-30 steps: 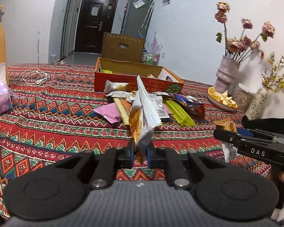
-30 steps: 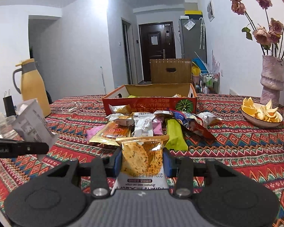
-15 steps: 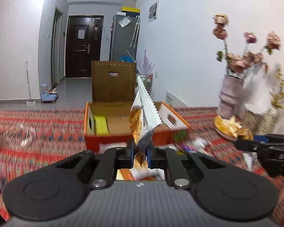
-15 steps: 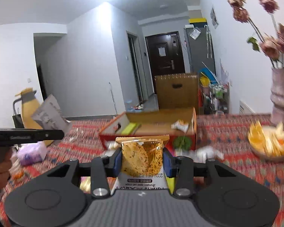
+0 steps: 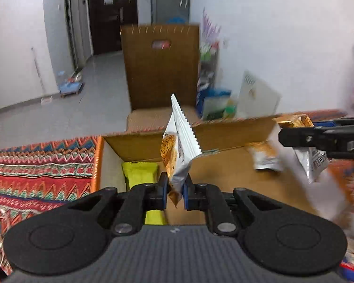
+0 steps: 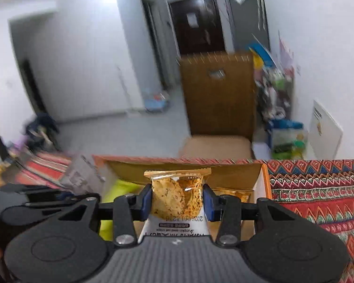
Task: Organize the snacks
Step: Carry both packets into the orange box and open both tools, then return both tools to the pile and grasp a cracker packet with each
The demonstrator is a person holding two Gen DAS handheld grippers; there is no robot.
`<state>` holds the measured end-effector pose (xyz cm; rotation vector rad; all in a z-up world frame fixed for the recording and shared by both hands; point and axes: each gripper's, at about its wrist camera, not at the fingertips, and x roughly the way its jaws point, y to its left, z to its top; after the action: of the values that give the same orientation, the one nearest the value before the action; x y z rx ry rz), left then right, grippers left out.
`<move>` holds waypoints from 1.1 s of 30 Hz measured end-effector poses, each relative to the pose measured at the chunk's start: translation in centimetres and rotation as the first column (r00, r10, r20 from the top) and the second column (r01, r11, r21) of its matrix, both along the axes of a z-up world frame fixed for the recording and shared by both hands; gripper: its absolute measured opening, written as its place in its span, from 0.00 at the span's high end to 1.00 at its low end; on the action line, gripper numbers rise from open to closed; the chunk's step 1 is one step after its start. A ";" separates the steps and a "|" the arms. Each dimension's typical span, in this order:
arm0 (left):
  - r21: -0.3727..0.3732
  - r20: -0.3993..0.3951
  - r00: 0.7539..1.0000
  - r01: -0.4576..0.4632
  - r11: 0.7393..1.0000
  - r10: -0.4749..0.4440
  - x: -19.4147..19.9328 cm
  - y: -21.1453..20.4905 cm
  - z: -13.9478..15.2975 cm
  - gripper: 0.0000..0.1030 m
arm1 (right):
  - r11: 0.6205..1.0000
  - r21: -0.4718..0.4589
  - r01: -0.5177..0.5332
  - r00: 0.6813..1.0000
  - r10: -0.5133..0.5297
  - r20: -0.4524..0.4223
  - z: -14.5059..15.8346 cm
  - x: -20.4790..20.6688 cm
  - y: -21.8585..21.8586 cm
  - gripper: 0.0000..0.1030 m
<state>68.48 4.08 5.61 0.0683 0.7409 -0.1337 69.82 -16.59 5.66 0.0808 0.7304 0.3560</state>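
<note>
My left gripper (image 5: 175, 194) is shut edge-on on a white and orange crisp packet (image 5: 179, 141) that stands up over the open cardboard box (image 5: 224, 174). My right gripper (image 6: 177, 200) is shut on a similar crisp packet (image 6: 177, 194), held flat across its width above the same box (image 6: 259, 188). In the left wrist view the right gripper (image 5: 318, 139) and its packet (image 5: 311, 160) show at the right. A yellow-green packet (image 5: 141, 176) lies in the box's left end, and an orange packet (image 5: 264, 155) at its far right. The left gripper's body (image 6: 23, 202) is blurred at the right wrist view's left edge.
The box sits at the far edge of a table with a red patterned cloth (image 5: 35, 172). Behind it stands a brown chair (image 5: 160, 66) on a grey floor. Bags and bottles (image 6: 280, 127) crowd the wall at the right. A dark door (image 6: 195, 23) is at the back.
Both grippers swept forward over the pile of snacks to above the open box, each keeping its packet. The vase, bowl and loose snacks have dropped out of view.
</note>
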 end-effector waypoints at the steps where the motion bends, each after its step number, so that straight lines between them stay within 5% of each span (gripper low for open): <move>1: 0.010 -0.020 1.000 0.003 1.000 -0.003 1.2 -0.1 -0.7 0.88 | 0.999 -0.027 0.017 0.999 -0.018 -0.028 -1.2 1.7 0.6 0.59; 4: 0.027 -0.052 0.998 -0.015 1.000 0.017 3.6 -0.4 -2.3 0.84 | 0.998 -0.048 0.047 0.993 -0.052 -0.101 -4.0 5.7 1.6 0.59; 5: 0.030 -0.052 0.998 -0.024 0.999 0.026 4.0 -0.4 -2.6 0.75 | 0.997 -0.051 0.059 0.992 -0.064 -0.106 -4.7 6.7 1.8 0.56; 6: 0.027 -0.052 0.998 -0.026 0.999 0.027 4.3 -0.3 -2.8 0.55 | 0.996 -0.053 0.071 0.992 -0.076 -0.100 -5.2 7.3 1.9 0.56; 8: 0.021 -0.038 0.999 -0.029 0.999 0.030 4.3 -0.5 -2.7 0.37 | 0.995 -0.041 0.096 0.990 -0.100 -0.104 -6.1 8.0 2.1 0.28; 10: 0.013 -0.014 1.000 -0.003 1.000 0.004 3.8 -0.5 -2.2 0.36 | 0.992 -0.022 0.124 0.984 -0.126 -0.126 -6.7 8.0 1.8 0.16; 17: -0.034 0.015 1.000 0.027 0.999 -0.027 0.5 0.2 0.6 0.30 | 0.997 -0.019 0.077 0.988 -0.079 -0.135 -6.9 4.8 0.6 0.18; 26: -0.105 0.085 0.996 -0.032 0.994 0.041 -9.2 2.2 8.1 0.15 | 0.996 -0.075 0.047 0.999 -0.045 0.030 3.1 -3.6 0.0 0.17; 33: -0.139 0.269 0.963 0.014 0.990 0.024 -24.7 2.8 10.7 0.03 | 0.999 -0.032 0.021 0.986 -0.015 0.164 8.0 -17.0 -3.5 0.09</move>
<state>43.76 6.88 16.33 -0.0481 0.4570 -0.1678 52.79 -20.12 13.65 0.0261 0.5724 0.3291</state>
